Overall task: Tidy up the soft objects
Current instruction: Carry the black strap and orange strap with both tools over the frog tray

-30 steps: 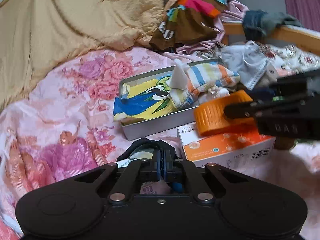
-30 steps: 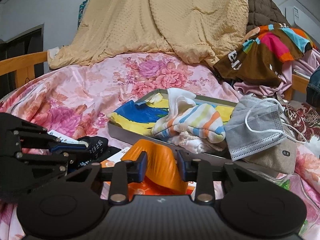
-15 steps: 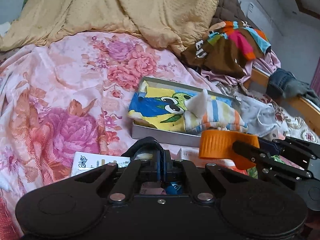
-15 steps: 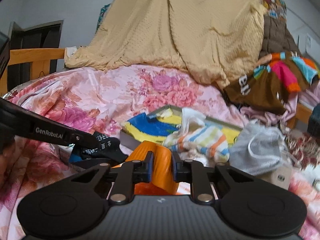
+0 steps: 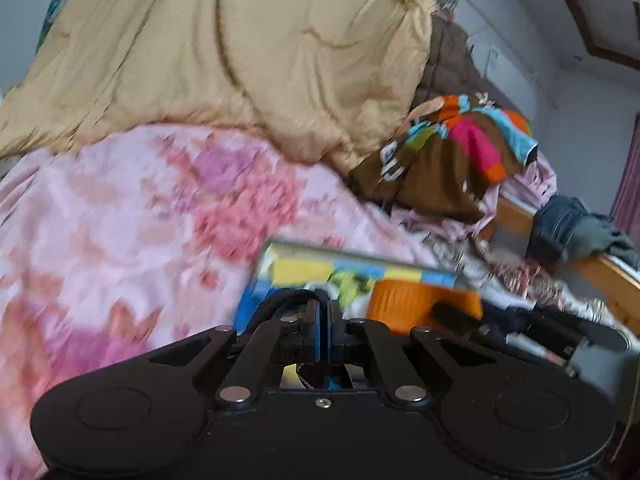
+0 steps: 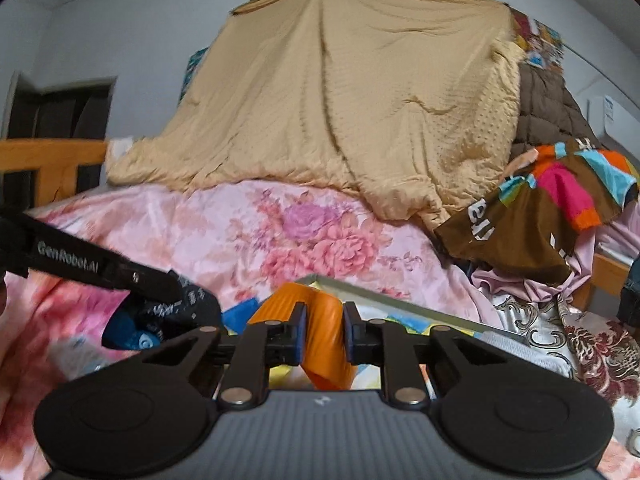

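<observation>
The orange piece [image 6: 326, 344] sits pinched between the jaws of the right gripper [image 6: 323, 338], lifted just in front of the tin [image 6: 400, 304] on the bed. It buckles and folds under the pads, so it looks soft, thin and light; a grip across its ribbed middle, as now, should hold, though a smooth skin might slip if the squeeze eases. Left of the tin, the left gripper [image 5: 324, 330] has its jaws pressed together on a black pouch [image 6: 180, 308] with white print and a blue inside; this too seems limp and light, best carried by a bunched edge. The tin holds a blue and yellow cloth [image 5: 304, 276], blurred in the left view. Beyond the tin lie the floral quilt [image 6: 280, 236] and tan blanket [image 6: 340, 112]; right of it, a brown garment [image 6: 532, 216].
</observation>
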{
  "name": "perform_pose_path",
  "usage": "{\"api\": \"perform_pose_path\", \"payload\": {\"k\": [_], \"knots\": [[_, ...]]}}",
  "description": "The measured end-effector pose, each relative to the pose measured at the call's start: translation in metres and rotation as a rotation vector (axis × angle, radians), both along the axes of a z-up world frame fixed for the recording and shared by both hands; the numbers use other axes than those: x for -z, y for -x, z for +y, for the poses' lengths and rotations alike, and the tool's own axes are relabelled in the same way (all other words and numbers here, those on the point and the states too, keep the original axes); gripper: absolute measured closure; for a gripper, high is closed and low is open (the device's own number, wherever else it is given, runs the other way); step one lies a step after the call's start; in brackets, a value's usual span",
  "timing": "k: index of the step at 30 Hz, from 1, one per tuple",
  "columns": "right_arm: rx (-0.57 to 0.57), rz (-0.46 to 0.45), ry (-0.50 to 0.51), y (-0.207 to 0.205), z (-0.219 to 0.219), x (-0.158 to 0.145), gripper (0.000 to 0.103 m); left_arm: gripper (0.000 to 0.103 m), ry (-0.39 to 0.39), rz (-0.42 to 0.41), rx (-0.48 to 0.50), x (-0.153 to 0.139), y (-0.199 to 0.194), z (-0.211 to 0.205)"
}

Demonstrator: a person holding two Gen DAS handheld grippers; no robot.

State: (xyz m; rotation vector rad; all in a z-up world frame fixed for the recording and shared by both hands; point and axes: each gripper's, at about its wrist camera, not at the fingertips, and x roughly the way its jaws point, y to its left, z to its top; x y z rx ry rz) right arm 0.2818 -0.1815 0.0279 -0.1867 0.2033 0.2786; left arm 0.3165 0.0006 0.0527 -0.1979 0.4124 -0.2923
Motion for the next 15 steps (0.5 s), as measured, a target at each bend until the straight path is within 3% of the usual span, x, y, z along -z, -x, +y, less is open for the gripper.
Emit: {"api": "perform_pose_path", "payload": {"k": [6, 11, 15], "knots": [[0.064, 0.085, -0.131, -0.034, -0.026, -0.002, 0.082, 0.101, 0.020, 0.008, 0.015, 0.008, -0.051, -0.036], [0.099, 0.221, -0.235, -0.064, -0.047, 0.005, 0.078, 0.101, 0.026, 0.094, -0.003, 0.033, -0.078, -0.046], [0.117, 0.270, -0.282, -0.076, -0.055, 0.010, 0.075, 0.101, 0.026, 0.156, -0.008, 0.051, -0.087, -0.044]]}}
